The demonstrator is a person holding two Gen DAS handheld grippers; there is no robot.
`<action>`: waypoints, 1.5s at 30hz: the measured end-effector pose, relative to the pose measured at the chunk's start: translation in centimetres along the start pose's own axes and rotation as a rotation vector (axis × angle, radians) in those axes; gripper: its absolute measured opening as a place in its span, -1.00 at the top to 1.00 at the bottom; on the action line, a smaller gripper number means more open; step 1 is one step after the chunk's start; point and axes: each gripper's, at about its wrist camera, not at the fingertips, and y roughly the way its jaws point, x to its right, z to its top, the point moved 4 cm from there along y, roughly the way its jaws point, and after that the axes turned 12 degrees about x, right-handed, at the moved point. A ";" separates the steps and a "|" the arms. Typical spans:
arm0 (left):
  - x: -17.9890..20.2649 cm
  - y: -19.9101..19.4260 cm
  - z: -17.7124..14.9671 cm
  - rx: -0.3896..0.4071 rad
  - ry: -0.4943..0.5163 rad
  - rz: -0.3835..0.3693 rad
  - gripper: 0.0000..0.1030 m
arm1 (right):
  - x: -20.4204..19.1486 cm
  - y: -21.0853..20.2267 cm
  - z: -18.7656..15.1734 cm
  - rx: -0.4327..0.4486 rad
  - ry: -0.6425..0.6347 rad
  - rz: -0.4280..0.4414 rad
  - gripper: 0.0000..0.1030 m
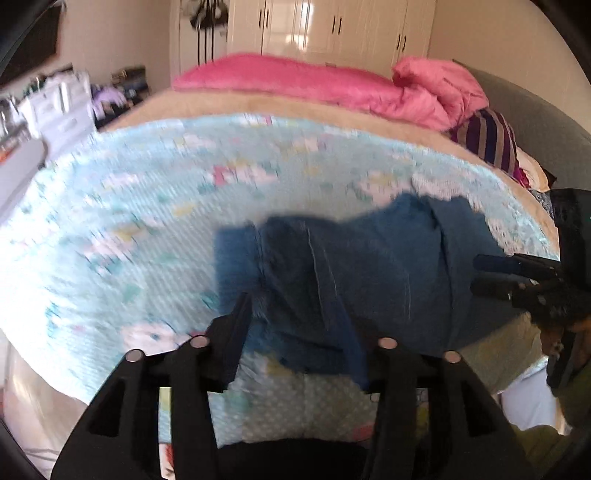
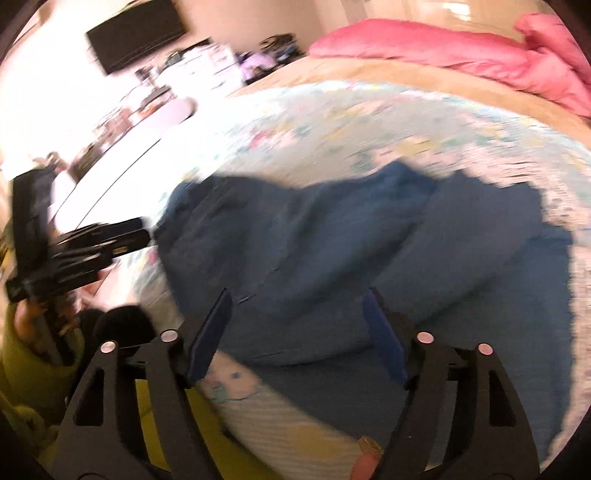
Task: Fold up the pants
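Observation:
Blue denim pants [image 1: 354, 266] lie partly folded on a light blue patterned blanket [image 1: 129, 221] near the bed's front edge. They also show in the right wrist view [image 2: 351, 258], bunched with thick folds. My left gripper [image 1: 299, 314] is open, its jaws apart just above the pants' near left part. My right gripper [image 2: 299, 314] is open over the pants' near edge, holding nothing. The right gripper shows at the right edge of the left wrist view [image 1: 495, 273], and the left gripper at the left edge of the right wrist view [image 2: 125, 236]. Both views are blurred.
A pink duvet [image 1: 314, 85] and a pink pillow [image 1: 439, 88] lie at the far end of the bed, with a striped cushion [image 1: 491, 140] at the right. White wardrobes [image 1: 332, 26] stand behind. A cluttered counter [image 2: 147, 107] and a wall screen [image 2: 136, 33] are at the left.

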 end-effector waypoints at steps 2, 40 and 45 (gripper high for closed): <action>0.6 -1.0 1.0 0.031 0.007 -0.013 0.10 | 1.8 -0.4 0.8 0.026 0.014 -0.046 -0.42; 18.2 12.5 -2.1 -0.237 0.050 -0.388 0.00 | 17.3 7.6 9.6 -0.008 0.108 -0.319 0.90; 17.5 12.8 -1.3 -0.206 0.032 -0.372 -0.24 | 18.3 1.4 8.9 0.071 0.177 -0.309 0.90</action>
